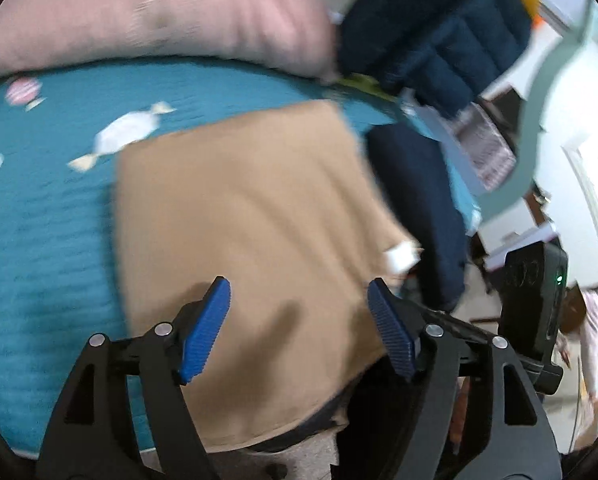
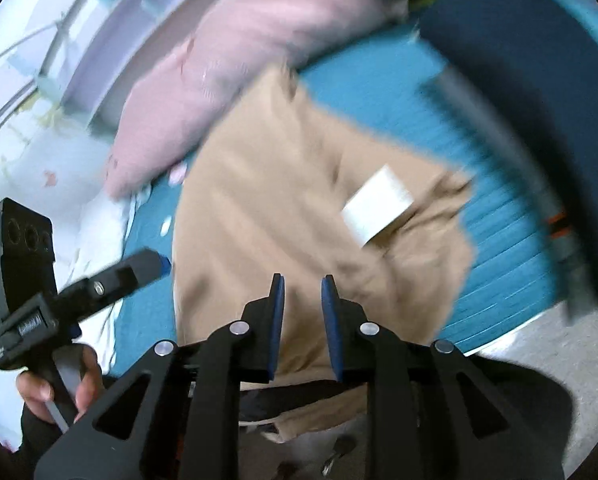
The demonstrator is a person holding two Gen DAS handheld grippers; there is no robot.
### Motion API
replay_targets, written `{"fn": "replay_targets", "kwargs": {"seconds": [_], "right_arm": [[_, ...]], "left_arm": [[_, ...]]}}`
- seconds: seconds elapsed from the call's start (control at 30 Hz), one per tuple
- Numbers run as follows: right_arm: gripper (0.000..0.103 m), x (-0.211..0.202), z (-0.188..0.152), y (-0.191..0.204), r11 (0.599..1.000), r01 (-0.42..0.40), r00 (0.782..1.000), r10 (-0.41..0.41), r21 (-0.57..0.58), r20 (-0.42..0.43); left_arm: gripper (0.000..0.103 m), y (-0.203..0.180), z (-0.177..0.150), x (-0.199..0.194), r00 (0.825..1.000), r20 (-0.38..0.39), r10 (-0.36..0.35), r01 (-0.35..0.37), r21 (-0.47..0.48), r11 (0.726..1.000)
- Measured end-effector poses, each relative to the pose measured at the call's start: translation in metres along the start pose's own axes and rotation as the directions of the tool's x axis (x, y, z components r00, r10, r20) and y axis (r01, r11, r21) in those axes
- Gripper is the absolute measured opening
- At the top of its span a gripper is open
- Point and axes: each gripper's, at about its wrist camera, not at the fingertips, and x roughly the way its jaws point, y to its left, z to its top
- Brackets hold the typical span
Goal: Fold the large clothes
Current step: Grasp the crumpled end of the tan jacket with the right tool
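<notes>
My left gripper [image 1: 299, 328] has its jaws spread wide with nothing between them, over the near part of the tan garment [image 1: 239, 216]. My right gripper [image 2: 303, 320] has its jaws narrowly parted, also released, above the garment's near edge, which hangs off the bed toward me.

The garment lies folded on the teal bedspread [image 1: 39, 240], straight ahead of both sets of jaws. Its long axis runs away from me toward the pink pillow [image 1: 151, 12]. In the left view its far edge and left edge look straight.

A white label [image 2: 377, 204] sticks up from the cloth ahead and right of my right jaws; I can't read any writing on it. Motion blur hides fine detail in both views.

Left of my left jaws there is broad open bedspread with candy prints [image 1: 127, 134]. To the right of the garment lies dark navy clothing [image 1: 419, 208], just beside its right edge. In the right view, bare teal shows right of the garment before the navy cloth [image 2: 519, 80]. The left hand [image 2: 59, 384] shows at lower left there.
</notes>
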Motion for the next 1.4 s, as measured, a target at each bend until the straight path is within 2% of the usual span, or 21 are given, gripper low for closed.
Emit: {"fn": "replay_targets", "kwargs": {"seconds": [0.07,0.13,0.17,0.23,0.33,0.37,0.43,0.47,0.53,0.6,0.67,0.73,0.9,1.0,1.07,1.23,1.4], "right_arm": [[0.014,0.017,-0.002,-0.011,0.995,0.097,0.994,-0.097,0.0,-0.047],[0.004,0.025,-0.003,-0.028,0.988,0.152,0.987,-0.15,0.021,-0.053],[0.003,0.028,-0.003,-0.035,0.981,0.19,0.981,-0.189,0.028,-0.054],[0.003,0.027,-0.003,-0.047,0.981,0.17,0.985,-0.165,0.097,-0.059],[0.009,0.011,-0.005,-0.046,0.983,0.111,0.994,-0.109,0.143,-0.021],[0.011,0.003,-0.008,-0.045,0.982,0.101,0.995,-0.102,0.163,-0.001],[0.032,-0.009,-0.014,-0.044,0.977,0.077,0.996,-0.085,0.198,0.033],[0.037,-0.015,-0.019,-0.043,0.973,0.073,0.995,-0.085,0.217,0.048],[0.057,-0.022,-0.026,-0.042,0.964,0.108,0.99,-0.126,0.243,0.06],[0.059,-0.024,-0.031,-0.042,0.954,0.158,0.983,-0.177,0.255,0.057],[0.062,-0.012,-0.032,-0.05,0.951,0.148,0.988,-0.156,0.272,0.007],[0.063,0.006,-0.033,-0.062,0.939,0.076,0.997,-0.063,0.337,-0.049],[0.063,0.035,-0.026,-0.08,0.889,-0.021,0.995,0.063,0.458,-0.076],[0.066,0.045,-0.023,-0.083,0.88,-0.027,0.994,0.076,0.474,-0.084],[0.066,0.05,-0.022,-0.086,0.869,-0.064,0.99,0.119,0.491,-0.081],[0.074,0.062,-0.021,-0.092,0.854,-0.084,0.986,0.146,0.513,-0.082],[0.07,0.062,-0.019,-0.091,0.852,-0.129,0.981,0.184,0.507,-0.059]], "left_arm": [[0.074,0.019,-0.005,0.001,0.998,-0.014,0.066,-0.067,-0.054,0.996],[0.074,0.031,-0.011,0.002,0.995,-0.031,0.091,-0.093,-0.093,0.991],[0.074,0.036,-0.014,0.004,0.993,-0.042,0.111,-0.115,-0.107,0.988],[0.076,0.042,-0.017,0.007,0.99,-0.053,0.133,-0.139,-0.126,0.982],[0.076,0.053,-0.023,0.015,0.985,-0.086,0.151,-0.163,-0.159,0.974],[0.076,0.055,-0.024,0.017,0.983,-0.091,0.157,-0.17,-0.164,0.972],[0.079,0.057,-0.025,0.02,0.984,-0.095,0.153,-0.168,-0.176,0.97],[0.08,0.058,-0.025,0.02,0.984,-0.095,0.149,-0.164,-0.187,0.969],[0.08,0.06,-0.025,0.02,0.984,-0.092,0.151,-0.167,-0.189,0.968],[0.08,0.062,-0.027,0.019,0.984,-0.089,0.156,-0.17,-0.191,0.967],[0.081,0.063,-0.027,0.018,0.984,-0.089,0.155,-0.17,-0.197,0.966],[0.081,0.061,-0.026,0.019,0.984,-0.09,0.157,-0.172,-0.199,0.965],[0.081,0.06,-0.027,0.018,0.983,-0.09,0.162,-0.177,-0.196,0.964],[0.081,0.059,-0.027,0.019,0.982,-0.093,0.162,-0.177,-0.194,0.965],[0.081,0.059,-0.027,0.02,0.982,-0.092,0.167,-0.182,-0.192,0.964],[0.081,0.06,-0.027,0.021,0.982,-0.096,0.162,-0.178,-0.201,0.963],[0.081,0.064,-0.026,0.02,0.982,-0.095,0.161,-0.178,-0.213,0.961]]}}
